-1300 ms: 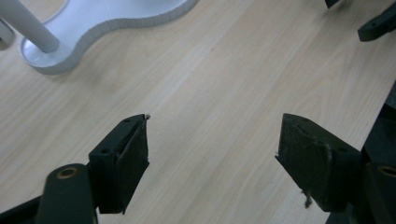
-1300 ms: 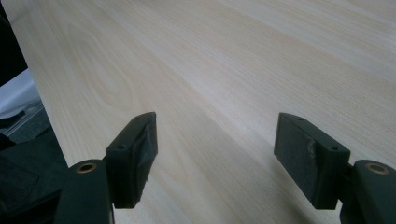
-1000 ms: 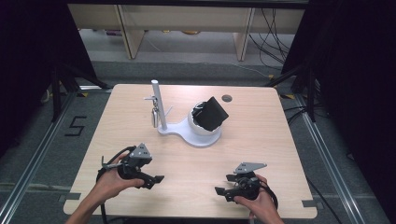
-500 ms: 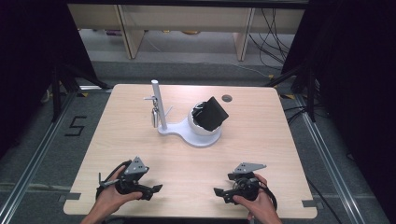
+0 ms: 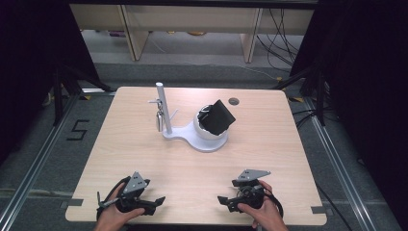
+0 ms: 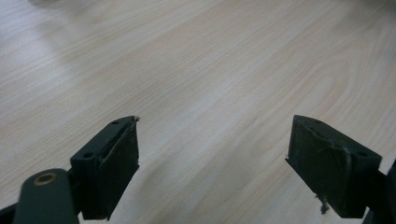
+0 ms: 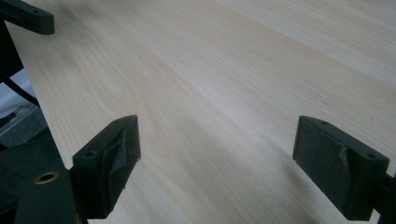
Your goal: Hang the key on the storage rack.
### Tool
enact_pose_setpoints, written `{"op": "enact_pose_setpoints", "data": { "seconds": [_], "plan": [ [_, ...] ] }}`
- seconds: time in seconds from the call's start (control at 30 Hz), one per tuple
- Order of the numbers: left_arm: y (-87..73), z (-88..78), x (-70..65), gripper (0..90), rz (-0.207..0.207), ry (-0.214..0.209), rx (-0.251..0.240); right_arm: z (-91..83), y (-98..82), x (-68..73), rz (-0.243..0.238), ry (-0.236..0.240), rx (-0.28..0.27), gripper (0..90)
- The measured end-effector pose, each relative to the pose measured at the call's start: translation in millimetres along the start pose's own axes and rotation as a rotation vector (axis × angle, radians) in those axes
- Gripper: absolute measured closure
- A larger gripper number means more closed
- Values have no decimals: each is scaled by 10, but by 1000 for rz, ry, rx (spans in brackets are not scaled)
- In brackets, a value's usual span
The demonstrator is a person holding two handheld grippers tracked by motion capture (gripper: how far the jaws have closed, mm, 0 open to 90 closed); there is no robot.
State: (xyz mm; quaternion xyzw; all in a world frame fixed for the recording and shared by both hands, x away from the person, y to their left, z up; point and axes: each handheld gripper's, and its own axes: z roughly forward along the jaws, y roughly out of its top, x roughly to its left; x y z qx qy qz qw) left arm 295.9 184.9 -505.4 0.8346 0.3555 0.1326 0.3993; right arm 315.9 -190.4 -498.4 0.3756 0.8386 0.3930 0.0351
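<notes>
High view: white plastic stand [image 5: 192, 134] with upright post and tilted black block [image 5: 219, 117] sits on pale wooden table [image 5: 269, 130] toward 12 o'clock; left gripper [image 5: 156, 199] at 7, right gripper [image 5: 223, 199] at 5. Left gripper view: jaws spread wide over bare wood. Right gripper view: jaws equally wide, nothing between.

Both hands come in over the near edge of the table [image 5: 269, 144]. The left hand [image 5: 115, 217] holds the left gripper [image 5: 156, 201] near the near-left corner, its jaws pointing toward the right edge. The right hand [image 5: 262, 214] holds the right gripper [image 5: 222, 201] toward the near-right corner, its jaws pointing toward the left edge. The two grippers face each other, well apart. In each gripper view the jaws stand wide apart with bare tabletop between them.
</notes>
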Motion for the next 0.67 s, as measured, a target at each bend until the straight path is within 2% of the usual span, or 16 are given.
{"op": "enact_pose_setpoints", "data": {
  "seconds": [0.07, 0.1, 0.13, 0.37, 0.4, 0.57, 0.6, 0.67],
  "plan": [
    [-1, 6, -8, 160, 14, -4, 6, 17, -1, -7, -15, 7, -5, 160],
    [-9, 16, -16, 160, 5, -12, 7, 24, -1, -7, -13, 20, 3, 160],
    [-9, 19, -18, 160, -4, -9, 19, 17, -1, 0, -22, -5, 6, 160],
    [-16, 41, -9, 160, 3, -27, 48, 32, -1, 4, -41, -4, 5, 161],
    [-16, 44, -5, 160, 14, -21, 55, 32, -1, 6, -39, -4, 8, 161],
    [-19, 49, 3, 160, 10, -14, 53, 28, 0, 7, -45, -2, 9, 163],
    [-18, 46, 22, 160, 24, -4, 74, 28, 1, 5, -48, 2, 7, 163],
    [-25, 48, 23, 160, 15, 2, 73, 32, 1, 2, -55, 5, 7, 163]
  ]
}}
